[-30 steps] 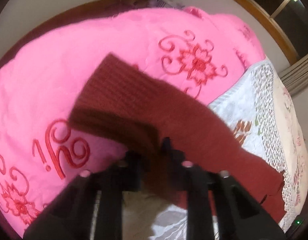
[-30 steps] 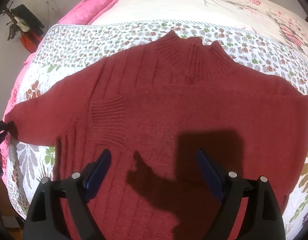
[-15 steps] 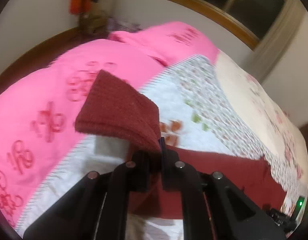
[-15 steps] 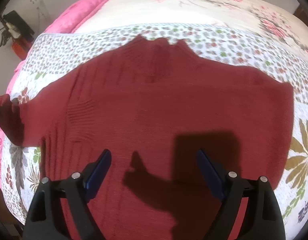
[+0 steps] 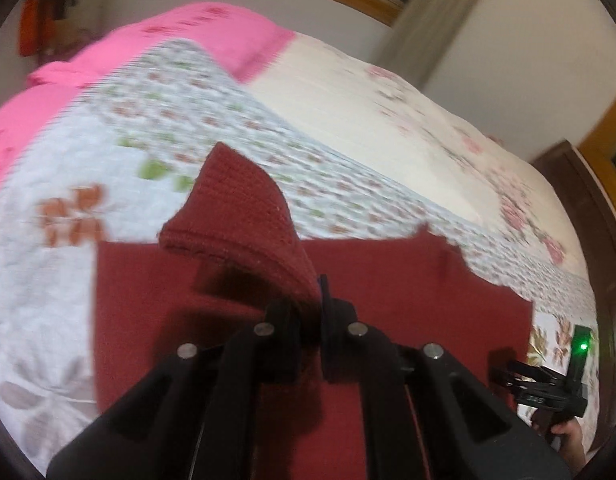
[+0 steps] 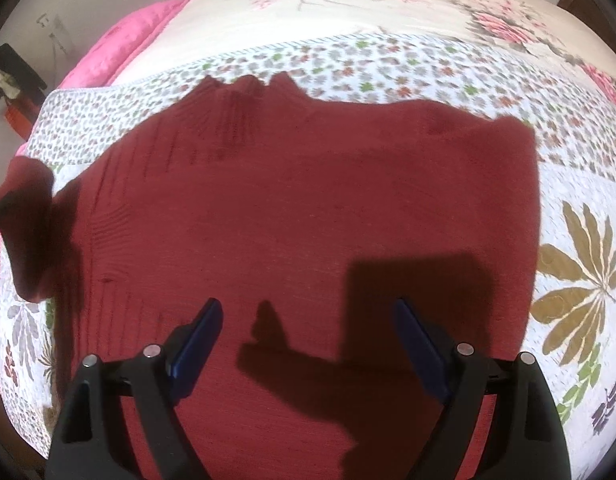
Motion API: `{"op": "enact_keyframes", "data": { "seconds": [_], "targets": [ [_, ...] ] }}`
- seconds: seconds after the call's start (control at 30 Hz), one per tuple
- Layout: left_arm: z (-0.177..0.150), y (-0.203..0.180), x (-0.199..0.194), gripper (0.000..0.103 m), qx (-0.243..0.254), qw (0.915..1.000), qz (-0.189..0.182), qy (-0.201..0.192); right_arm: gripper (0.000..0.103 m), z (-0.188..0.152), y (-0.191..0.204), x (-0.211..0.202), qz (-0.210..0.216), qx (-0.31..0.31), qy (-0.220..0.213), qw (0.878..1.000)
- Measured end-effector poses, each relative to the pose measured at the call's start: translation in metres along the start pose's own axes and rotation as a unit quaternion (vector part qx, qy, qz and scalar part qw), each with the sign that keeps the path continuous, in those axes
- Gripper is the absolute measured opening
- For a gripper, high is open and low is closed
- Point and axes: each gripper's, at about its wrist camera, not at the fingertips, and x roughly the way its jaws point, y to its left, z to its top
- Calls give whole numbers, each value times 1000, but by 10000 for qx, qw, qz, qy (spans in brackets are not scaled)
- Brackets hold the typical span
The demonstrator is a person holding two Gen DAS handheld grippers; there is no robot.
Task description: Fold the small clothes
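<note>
Dark red knit, the sweater (image 6: 308,216) lies spread flat on a floral quilt (image 6: 579,216) that covers the bed, its ribbed collar at the far edge and its body reaching to the near edge of the right wrist view. Faint vertical ribs run down the left part of the knit; the rest looks even and smooth. One sleeve (image 5: 244,216) is lifted off the quilt, its cuff standing up in a soft rounded fold, and the left gripper (image 5: 309,320) has its black fingers pressed together on that sleeve's cloth, above the sweater's left side. The right gripper (image 6: 308,340) hovers over the near middle of the sweater with its blue-padded fingers (image 6: 196,340) spread wide, nothing between them, and casts a hard shadow on the knit. Pink bedding (image 5: 40,108) lies at the far left, a cream flowered cover (image 6: 347,12) at the far side. Bare quilt borders the sweater on the right and far sides.
</note>
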Motion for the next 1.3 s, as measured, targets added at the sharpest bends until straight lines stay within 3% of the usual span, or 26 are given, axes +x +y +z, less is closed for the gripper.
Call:
{"op": "enact_keyframes", "data": {
  "seconds": [0.1,0.3,0.43,0.5,0.6,0.7,0.8,0.83,0.9,0.97,1.07,1.3],
  "targets": [
    [-9,-25,24,5,177,9995,-135,227,87,-3,-10,0,-23,57,-7,10000],
    [-37,-51,75,8,547,9925,-295,1056,87,-4,-30,6,-17,230,76,9997],
    [-60,-61,92,28,894,9776,-741,1755,87,-6,-39,11,30,347,157,9993],
    [-66,-66,87,31,1100,9736,-915,1777,87,-8,-41,11,23,371,155,9992],
    [-67,-60,65,41,1023,9686,-1424,1762,87,-7,-37,7,102,350,107,9993],
    [-57,-40,45,48,1024,9787,-1007,1468,87,-1,-24,-1,445,268,22,9986],
    [-38,-7,33,48,923,9890,-45,1151,87,9,-1,-1,800,158,15,9967],
    [-31,5,32,48,890,9889,415,1116,87,14,11,1,951,90,35,9954],
    [-22,25,37,48,808,9849,988,1172,86,23,30,7,1099,-36,83,9939],
    [-20,42,43,48,643,9833,1114,1290,86,29,53,14,1209,-231,136,9923],
    [-26,67,67,48,195,9812,969,1655,83,36,76,25,1332,-335,263,9902],
    [-26,73,55,47,29,9849,754,1556,79,48,110,41,1599,-454,520,9847]
  ]
}}
